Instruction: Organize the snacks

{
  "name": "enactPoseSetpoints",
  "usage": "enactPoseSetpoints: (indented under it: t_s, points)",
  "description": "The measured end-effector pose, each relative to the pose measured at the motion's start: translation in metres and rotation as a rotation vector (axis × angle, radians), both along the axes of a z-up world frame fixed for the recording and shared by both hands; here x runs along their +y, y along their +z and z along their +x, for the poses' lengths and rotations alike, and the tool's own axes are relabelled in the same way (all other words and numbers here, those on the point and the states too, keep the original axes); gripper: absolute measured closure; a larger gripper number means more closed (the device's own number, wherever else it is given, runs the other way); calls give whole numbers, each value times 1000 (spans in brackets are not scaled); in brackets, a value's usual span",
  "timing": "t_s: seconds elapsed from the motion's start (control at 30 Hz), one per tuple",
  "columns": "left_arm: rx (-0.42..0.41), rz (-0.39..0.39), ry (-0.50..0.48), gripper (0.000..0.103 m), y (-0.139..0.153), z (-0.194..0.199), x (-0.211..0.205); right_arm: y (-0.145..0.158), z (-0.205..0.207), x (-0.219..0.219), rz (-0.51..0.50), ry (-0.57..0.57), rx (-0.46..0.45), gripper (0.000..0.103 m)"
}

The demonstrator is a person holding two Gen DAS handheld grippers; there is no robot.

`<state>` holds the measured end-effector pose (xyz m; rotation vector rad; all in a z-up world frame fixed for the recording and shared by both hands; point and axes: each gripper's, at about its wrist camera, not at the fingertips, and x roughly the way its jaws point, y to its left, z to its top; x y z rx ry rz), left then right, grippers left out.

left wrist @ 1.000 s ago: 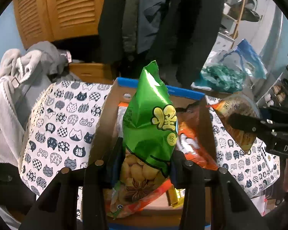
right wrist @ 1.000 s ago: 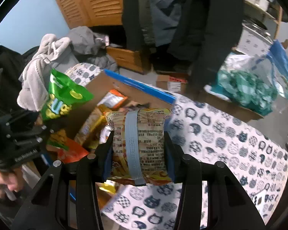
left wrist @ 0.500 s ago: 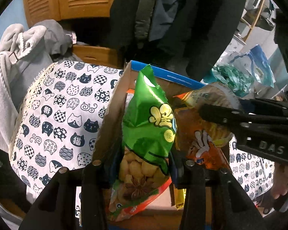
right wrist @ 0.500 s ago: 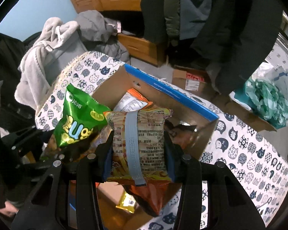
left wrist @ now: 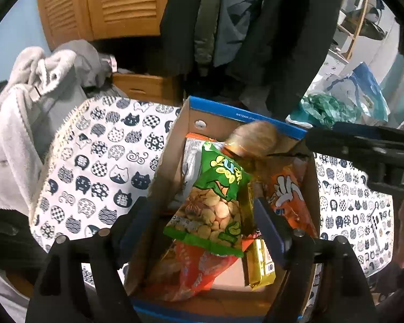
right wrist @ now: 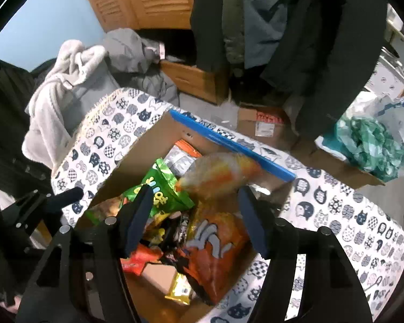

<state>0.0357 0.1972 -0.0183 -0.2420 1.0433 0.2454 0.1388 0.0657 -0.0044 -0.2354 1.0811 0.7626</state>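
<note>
A cardboard box (left wrist: 215, 119) with a blue rim stands on the cat-print cloth and holds several snack bags. My left gripper (left wrist: 199, 220) is open above the box; the green peanut bag (left wrist: 218, 204) lies loose between its fingers on an orange bag (left wrist: 288, 196). My right gripper (right wrist: 194, 215) is open over the box (right wrist: 148, 145); a blurred yellow-orange bag (right wrist: 220, 175) is falling free beyond its fingertips, and shows in the left wrist view (left wrist: 253, 137). The green bag (right wrist: 161, 191) lies at the left fingertip.
The cat-print cloth (left wrist: 94, 161) covers the table around the box. Grey clothes (left wrist: 27, 102) are piled at the left. Coats hang behind. A plastic bag with green contents (right wrist: 371, 142) sits at the right. A small carton (right wrist: 264, 126) lies on the floor behind.
Both grippers have opened. The green bag has dropped from my left gripper into the box. The yellow-orange bag has left my right gripper and is falling into the box.
</note>
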Motion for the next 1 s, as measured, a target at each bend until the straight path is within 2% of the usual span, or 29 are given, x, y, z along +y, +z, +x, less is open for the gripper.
enactPoseSetpoints:
  t_s: [0.1, 0.2, 0.47, 0.63, 0.7, 0.83, 1.0]
  points:
    - [-17, 28, -18, 21, 11, -6, -9, 13, -9, -18, 0, 1, -38, 29]
    - [-43, 60, -35, 15, 24, -12, -19, 23, -18, -36, -1, 2, -72, 27]
    - [-66, 84, -115, 15, 43, -21, -53, 51, -46, -88, 43, -20, -114, 24]
    - [-105, 140, -169, 2, 51, -30, -77, 62, -60, -114, 69, -46, -156, 24]
    - [-95, 164, -183, 2, 51, -32, -86, 63, -64, -124, 78, -65, -168, 24]
    - [-109, 157, -204, 2, 59, -36, -99, 66, -73, -139, 109, -71, -165, 24]
    - [-153, 167, -206, 2, 76, -44, -110, 68, -88, -149, 90, -49, -236, 24]
